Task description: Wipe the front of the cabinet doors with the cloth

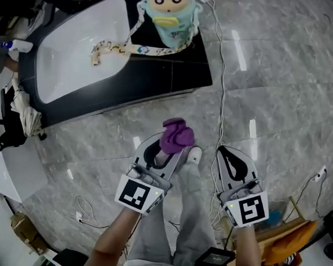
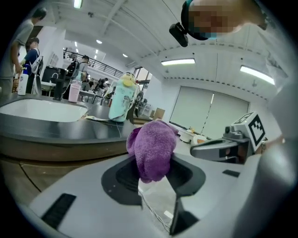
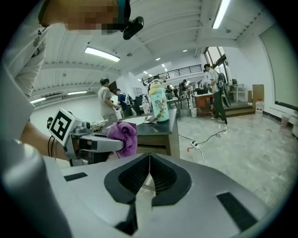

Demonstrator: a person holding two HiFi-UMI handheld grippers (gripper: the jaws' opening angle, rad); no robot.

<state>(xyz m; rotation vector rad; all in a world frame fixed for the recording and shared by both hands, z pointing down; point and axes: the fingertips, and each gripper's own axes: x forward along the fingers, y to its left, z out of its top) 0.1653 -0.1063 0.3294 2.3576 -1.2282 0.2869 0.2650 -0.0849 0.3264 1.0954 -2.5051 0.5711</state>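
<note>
1. Left gripper [image 1: 170, 148] is clamping the purple cloth [image 1: 176, 135] between its jaws, the cloth bulging out past the tips (a rounded wad).
2. Right gripper [image 1: 229, 153] is carrying nothing, its jaws pressed together, and is hanging just beside the left one.
3. Both are hovering over the grey marbled floor [image 1: 272, 80]. The cloth is sitting near the dark countertop [image 1: 170, 73] and wooden cabinet front [image 3: 160, 143], apart from them.

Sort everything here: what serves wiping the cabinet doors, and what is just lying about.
For the job:
purple cloth, clamped in the left gripper; cabinet front.

Lying about:
cartoon bottle; sink; floor cable; pale rag; right gripper, shut, empty.
</note>
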